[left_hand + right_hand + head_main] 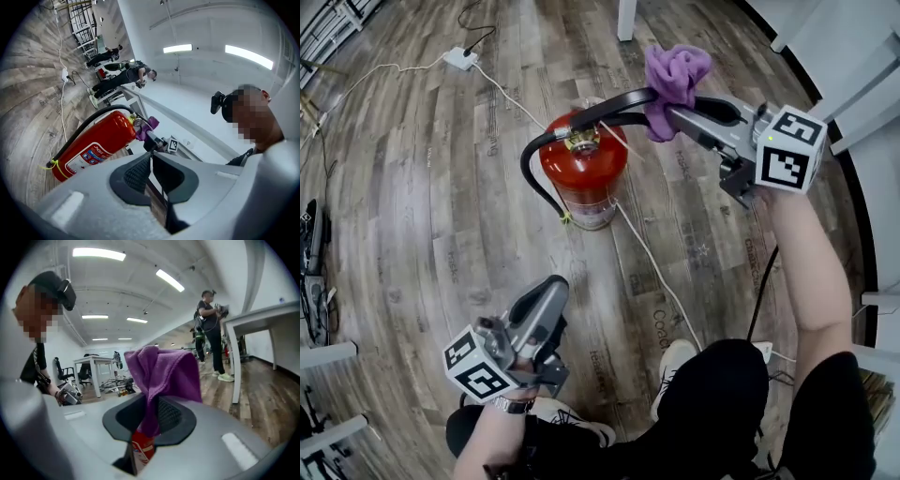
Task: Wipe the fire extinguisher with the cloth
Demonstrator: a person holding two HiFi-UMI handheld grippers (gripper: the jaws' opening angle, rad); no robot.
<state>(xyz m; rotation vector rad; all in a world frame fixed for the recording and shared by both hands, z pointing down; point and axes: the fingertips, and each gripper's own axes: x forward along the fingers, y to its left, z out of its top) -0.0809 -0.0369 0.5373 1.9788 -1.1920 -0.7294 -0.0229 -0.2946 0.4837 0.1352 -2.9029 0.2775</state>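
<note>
A red fire extinguisher (584, 178) with a black hose stands upright on the wooden floor. My right gripper (670, 111) hangs just right of its valve, at the height of the black handle, shut on a bunched purple cloth (675, 75). In the right gripper view the cloth (161, 376) sticks up from between the jaws, and the extinguisher (142, 448) shows through the gap below. My left gripper (546, 291) is lower and nearer to me, shut with nothing in it. The left gripper view shows the extinguisher (98, 143) and the cloth (147, 129) beyond its closed fingers (136, 173).
A white power strip (461, 58) lies on the floor at the back, and a white cable (647, 253) runs past the extinguisher's base. A white table leg (626, 19) and white desks (853, 56) stand behind. Other people (126, 75) work in the background. My shoe (675, 361) is below.
</note>
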